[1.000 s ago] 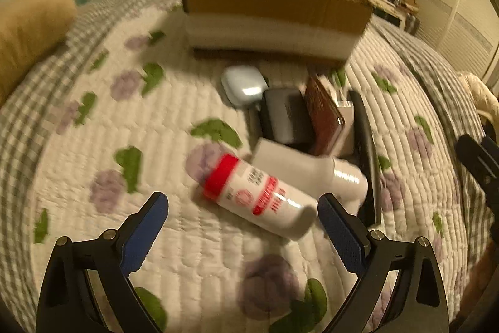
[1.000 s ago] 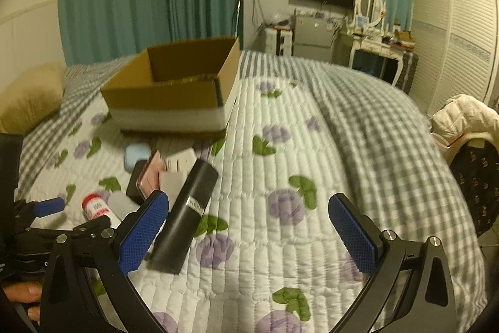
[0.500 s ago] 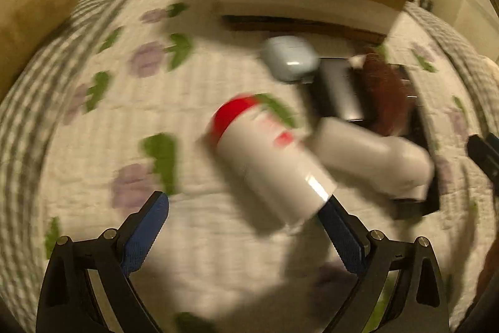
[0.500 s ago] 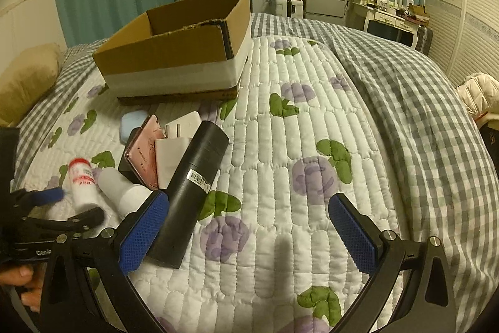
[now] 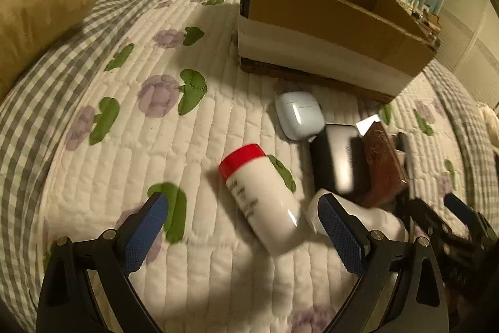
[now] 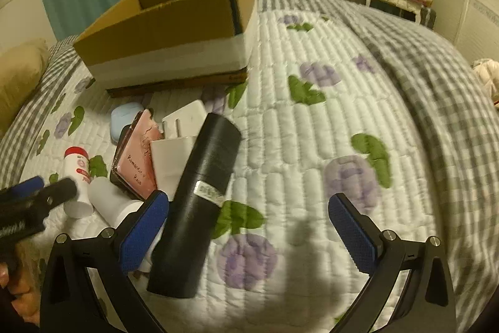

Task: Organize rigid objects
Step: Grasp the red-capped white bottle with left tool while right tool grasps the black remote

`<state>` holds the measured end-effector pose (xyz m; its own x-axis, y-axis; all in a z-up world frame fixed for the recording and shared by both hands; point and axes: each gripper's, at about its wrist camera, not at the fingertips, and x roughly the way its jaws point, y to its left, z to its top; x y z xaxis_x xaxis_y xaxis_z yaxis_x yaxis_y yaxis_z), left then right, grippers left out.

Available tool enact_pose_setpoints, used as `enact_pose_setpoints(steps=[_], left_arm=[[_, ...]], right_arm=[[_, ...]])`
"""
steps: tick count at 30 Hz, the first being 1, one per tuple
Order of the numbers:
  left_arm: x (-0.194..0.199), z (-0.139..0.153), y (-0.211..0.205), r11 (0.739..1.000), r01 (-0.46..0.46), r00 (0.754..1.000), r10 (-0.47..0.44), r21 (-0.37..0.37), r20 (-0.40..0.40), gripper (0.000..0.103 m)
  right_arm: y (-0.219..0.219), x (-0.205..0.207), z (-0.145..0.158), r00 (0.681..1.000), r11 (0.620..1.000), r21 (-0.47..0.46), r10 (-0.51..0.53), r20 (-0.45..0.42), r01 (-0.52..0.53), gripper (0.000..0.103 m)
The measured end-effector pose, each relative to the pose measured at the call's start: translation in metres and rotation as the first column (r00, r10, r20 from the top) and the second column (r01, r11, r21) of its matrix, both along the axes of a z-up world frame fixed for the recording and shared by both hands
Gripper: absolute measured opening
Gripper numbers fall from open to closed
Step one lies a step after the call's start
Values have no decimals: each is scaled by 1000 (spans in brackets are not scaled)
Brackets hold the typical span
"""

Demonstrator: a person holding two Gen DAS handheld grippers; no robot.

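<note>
You are bringing the left gripper, jaws spread wide and empty, onto the red-capped bottle lying on the quilt near the cardboard box; straddle its middle squarely; your right gripper is hovering released beside the black cylinder

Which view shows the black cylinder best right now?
The right wrist view: the black cylinder lies full length beside that claw's left finger, label visible. The left wrist view shows only a dark sliver behind the brown wallet.
</note>
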<state>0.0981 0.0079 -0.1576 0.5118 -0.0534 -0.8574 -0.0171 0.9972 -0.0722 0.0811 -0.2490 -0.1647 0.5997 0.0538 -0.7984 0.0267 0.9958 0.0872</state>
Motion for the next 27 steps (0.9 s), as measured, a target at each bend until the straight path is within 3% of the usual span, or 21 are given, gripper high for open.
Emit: enact_pose_setpoints(steps=[2,4,7,8,9,10,15,17,19,20,21,27], left_arm=[[6,-14,3,1000,-13,999,13,-7,-43,98],[7,-19,8,1000,-27,999,27,-10,-39,97],[3,-20,11,997,-29,1000,29,73,3,79],[3,-22,12,996,-17,1000,17,84,-4,78],[4,-23,14,996,-5,1000,5,84,-1,78],[6,-23,14,996,6,1000,-7,87,5,78],[29,-23,3,984,58,996,-69,166,62,76],[30,-23,-2,978,86,991,-104,190,86,67],[26,-24,-5,975,120,984,-142,189,105,45],[22,-24,-7,971,129,982,-153,200,110,39],[21,-23,-8,971,139,980,-163,197,115,36],[5,-15,0,976,132,976,-159,174,150,36]], right_arm=[[6,3,-8,999,1000,-10,16,-29,-16,103],[5,3,-12,999,1000,-19,11,-41,-12,103],[-1,2,-12,999,1000,-13,4,-53,-5,103],[0,2,-12,998,999,-37,-2,-57,0,97],[1,3,-14,998,998,-67,-6,-65,1,82],[1,3,-14,998,998,-67,-6,-65,1,78],[4,4,-22,997,995,-100,-3,-80,-5,75],[5,3,-21,997,996,-87,11,-74,-17,68],[8,1,-20,997,996,-84,25,-72,-31,56],[11,0,-19,997,996,-76,41,-69,-46,41],[13,-1,-18,997,996,-77,47,-65,-52,34],[13,-10,-14,997,998,-26,61,-43,-62,27]])
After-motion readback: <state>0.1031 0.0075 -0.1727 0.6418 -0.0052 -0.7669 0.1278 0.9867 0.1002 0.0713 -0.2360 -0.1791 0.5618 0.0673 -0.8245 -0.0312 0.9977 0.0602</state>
